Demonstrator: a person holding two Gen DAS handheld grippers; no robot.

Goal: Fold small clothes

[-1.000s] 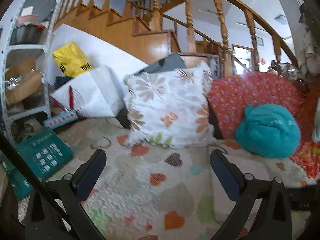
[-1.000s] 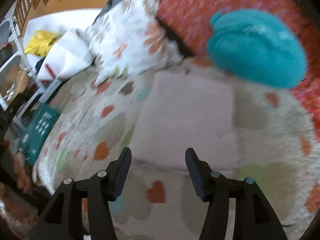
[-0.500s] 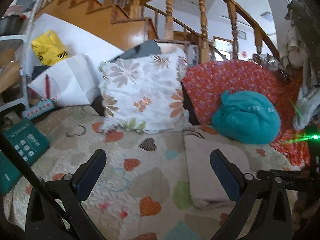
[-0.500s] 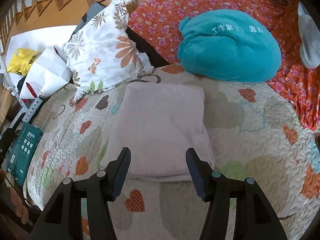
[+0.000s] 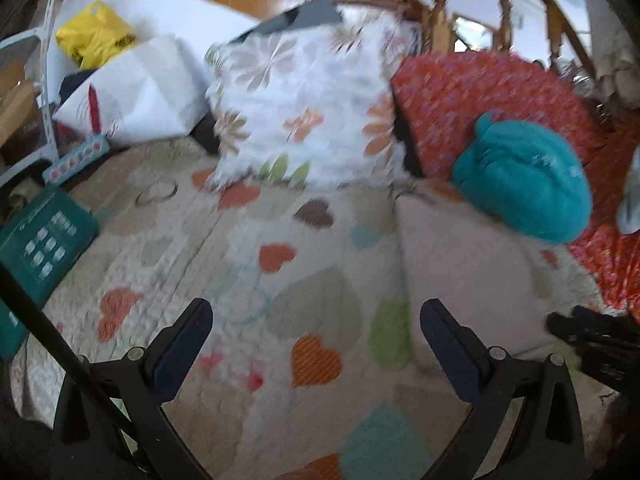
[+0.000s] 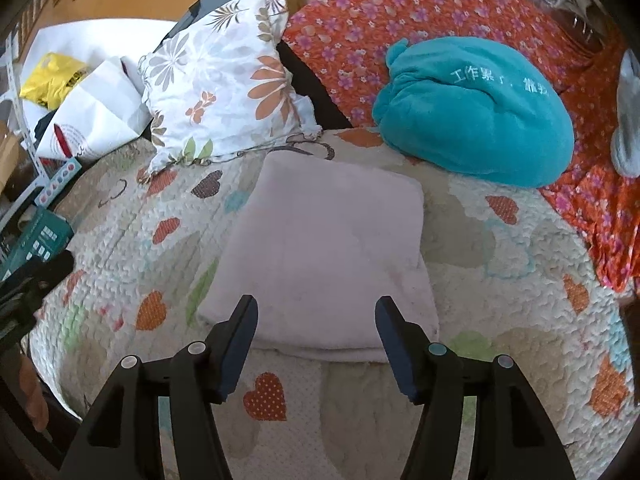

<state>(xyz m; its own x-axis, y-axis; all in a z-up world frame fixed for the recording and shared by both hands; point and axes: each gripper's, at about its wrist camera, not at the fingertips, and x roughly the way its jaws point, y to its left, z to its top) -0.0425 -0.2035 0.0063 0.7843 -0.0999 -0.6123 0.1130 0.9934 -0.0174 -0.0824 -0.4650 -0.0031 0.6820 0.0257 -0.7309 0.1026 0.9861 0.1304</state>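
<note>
A pale pink cloth [image 6: 328, 240], folded into a flat rectangle, lies on the heart-patterned quilt [image 6: 500, 280]. My right gripper [image 6: 316, 312] hovers over the cloth's near edge, its jaws opening, with nothing pinched between them. The left wrist view is blurred. There my left gripper [image 5: 316, 312] stands wide open above bare quilt [image 5: 240, 280], just left of the same folded cloth [image 5: 460, 264]. Part of the right gripper shows as a dark shape at that view's right edge.
A teal bundle [image 6: 472, 112] and a floral pillow [image 6: 224, 88] lean on red flowered fabric [image 6: 360, 28] behind the cloth. A green box [image 5: 36, 248], a white paper bag [image 5: 140, 92] and a shelf crowd the quilt's left edge. A wooden staircase rises behind.
The left gripper has dropped and tipped downward toward the quilt, beside the cloth. The right gripper stays over the folded cloth's near edge, its jaws a little wider.
</note>
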